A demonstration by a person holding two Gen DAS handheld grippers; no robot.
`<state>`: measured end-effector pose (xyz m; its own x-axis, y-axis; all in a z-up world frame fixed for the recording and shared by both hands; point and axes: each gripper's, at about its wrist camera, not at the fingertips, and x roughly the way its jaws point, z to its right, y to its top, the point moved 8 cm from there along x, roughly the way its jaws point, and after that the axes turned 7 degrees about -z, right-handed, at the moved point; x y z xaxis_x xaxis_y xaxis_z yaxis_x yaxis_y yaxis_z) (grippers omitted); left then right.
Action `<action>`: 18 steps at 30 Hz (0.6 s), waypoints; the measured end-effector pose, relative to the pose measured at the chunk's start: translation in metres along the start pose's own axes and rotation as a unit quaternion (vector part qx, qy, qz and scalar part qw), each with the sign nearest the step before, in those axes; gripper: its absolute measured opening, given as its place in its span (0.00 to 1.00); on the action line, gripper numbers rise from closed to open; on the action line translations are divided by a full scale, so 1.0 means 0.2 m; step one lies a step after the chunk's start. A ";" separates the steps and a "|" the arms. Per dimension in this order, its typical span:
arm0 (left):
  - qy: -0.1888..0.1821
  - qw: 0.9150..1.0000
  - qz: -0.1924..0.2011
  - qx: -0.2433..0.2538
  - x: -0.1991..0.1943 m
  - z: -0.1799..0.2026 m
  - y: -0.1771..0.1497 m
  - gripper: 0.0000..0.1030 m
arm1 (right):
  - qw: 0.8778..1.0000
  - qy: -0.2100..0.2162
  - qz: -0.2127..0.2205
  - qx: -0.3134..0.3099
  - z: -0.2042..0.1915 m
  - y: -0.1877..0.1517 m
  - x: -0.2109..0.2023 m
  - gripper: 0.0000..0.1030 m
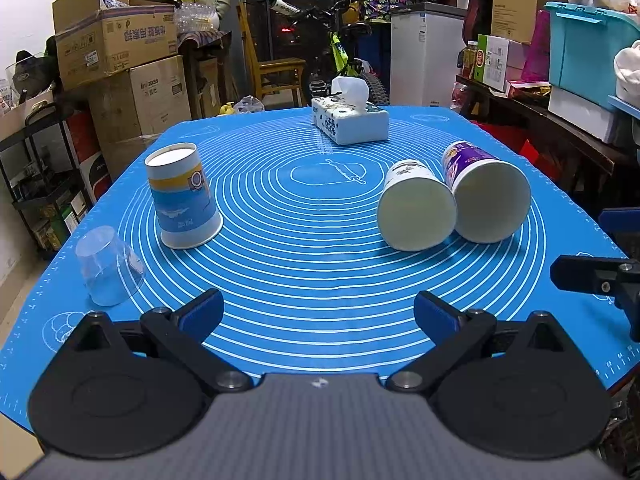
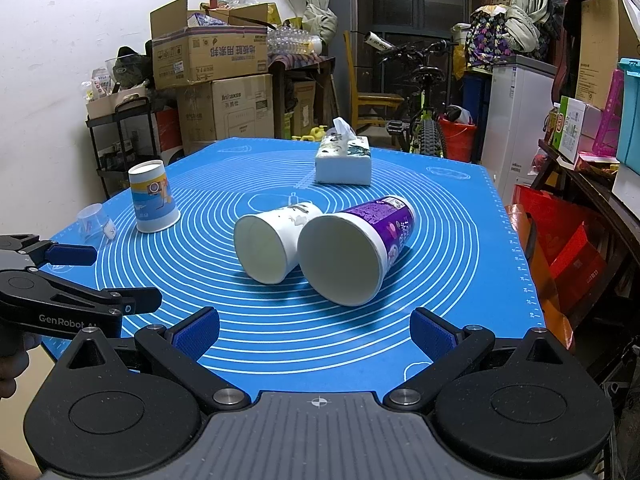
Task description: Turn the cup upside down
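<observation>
A blue-and-yellow paper cup (image 1: 182, 196) (image 2: 153, 197) stands upside down on the blue mat (image 1: 304, 272) at the left. A clear plastic cup (image 1: 109, 266) (image 2: 96, 220) stands upside down near the mat's left edge. A white paper cup (image 1: 416, 205) (image 2: 276, 242) and a purple paper cup (image 1: 486, 196) (image 2: 354, 248) lie on their sides, touching, mouths toward me. My left gripper (image 1: 319, 312) is open and empty above the mat's near edge; it also shows in the right wrist view (image 2: 80, 276). My right gripper (image 2: 314, 330) is open and empty, just short of the purple cup.
A tissue box (image 1: 350, 120) (image 2: 343, 160) sits at the far middle of the mat. Stacked cardboard boxes (image 1: 120, 60), a black cart (image 1: 44, 184), a bicycle (image 2: 424, 112) and cluttered shelves (image 1: 560, 92) surround the table. The mat's right edge (image 2: 516, 248) drops off beside red bags.
</observation>
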<state>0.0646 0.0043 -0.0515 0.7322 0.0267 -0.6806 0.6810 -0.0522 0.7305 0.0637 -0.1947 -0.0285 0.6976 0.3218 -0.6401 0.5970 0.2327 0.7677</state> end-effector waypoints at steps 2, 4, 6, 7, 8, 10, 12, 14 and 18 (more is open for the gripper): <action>0.000 1.000 -0.001 -0.001 0.00 0.00 0.00 0.97 | 1.000 0.000 0.000 0.000 0.00 0.00 0.00 0.98; 0.000 1.000 -0.001 -0.003 0.00 -0.01 0.00 0.97 | 1.000 0.000 0.000 0.000 0.00 0.00 0.00 0.98; 0.000 1.000 -0.002 -0.004 0.00 -0.01 0.00 0.97 | 1.000 0.001 -0.001 -0.001 -0.01 -0.01 0.00 0.98; 0.001 1.000 -0.003 -0.005 0.00 -0.01 0.00 0.97 | 1.000 0.001 0.000 0.000 -0.01 -0.01 0.00 0.98; 0.001 1.000 -0.003 -0.005 0.00 -0.01 0.00 0.97 | 1.000 0.001 0.000 0.000 -0.01 -0.01 0.00 0.98; 0.001 1.000 -0.004 -0.005 0.00 -0.01 0.00 0.97 | 1.000 0.001 0.000 0.000 -0.01 -0.01 0.01 0.98; 0.001 1.000 -0.004 -0.004 0.00 -0.01 0.00 0.97 | 1.000 0.002 0.000 0.001 -0.01 -0.01 0.01 0.98; 0.001 1.000 -0.003 -0.004 0.00 -0.01 0.00 0.97 | 1.000 0.003 0.000 0.002 0.00 -0.01 0.00 0.98; -0.007 1.000 -0.010 -0.008 0.01 0.00 0.01 0.97 | 1.000 0.003 0.011 0.014 0.03 0.01 -0.03 0.98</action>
<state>0.0671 0.0047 -0.0519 0.7189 0.0141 -0.6950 0.6950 -0.0356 0.7181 0.0637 -0.2005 -0.0233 0.7082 0.3316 -0.6233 0.5925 0.2009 0.7801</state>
